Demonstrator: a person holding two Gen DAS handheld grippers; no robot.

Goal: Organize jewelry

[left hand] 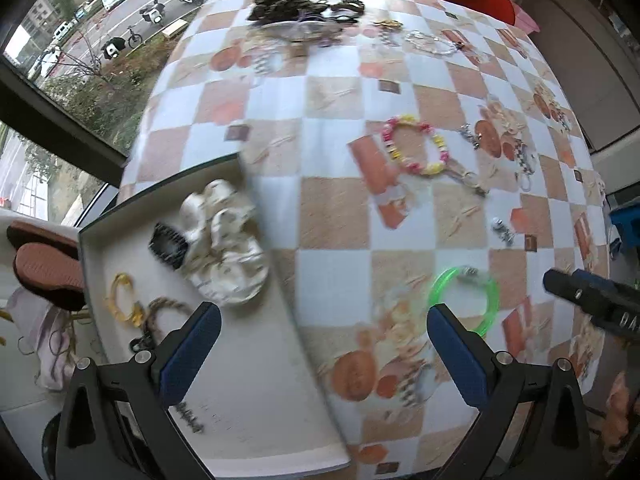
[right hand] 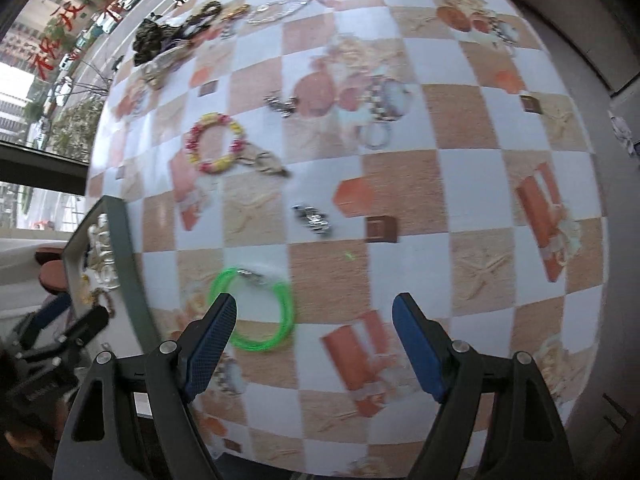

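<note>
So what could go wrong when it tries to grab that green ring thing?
The green bracelet lies flat on the tablecloth, so the right gripper, open just above it, might pinch the cloth or slide the bracelet away. The white box sits right at the table's edge with the open left gripper over its rim; a bump could perhaps shove it off. Both views are blurred, so aim may be off.

Checkered table (left hand: pixel 332 216) beside street-view window (left hand: pixel 80 40)

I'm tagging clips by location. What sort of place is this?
Probably a home room several floors up: a table in a checkered cloth strewn with jewelry like a green bangle, beside a window overlooking a street with parked scooters.
</note>
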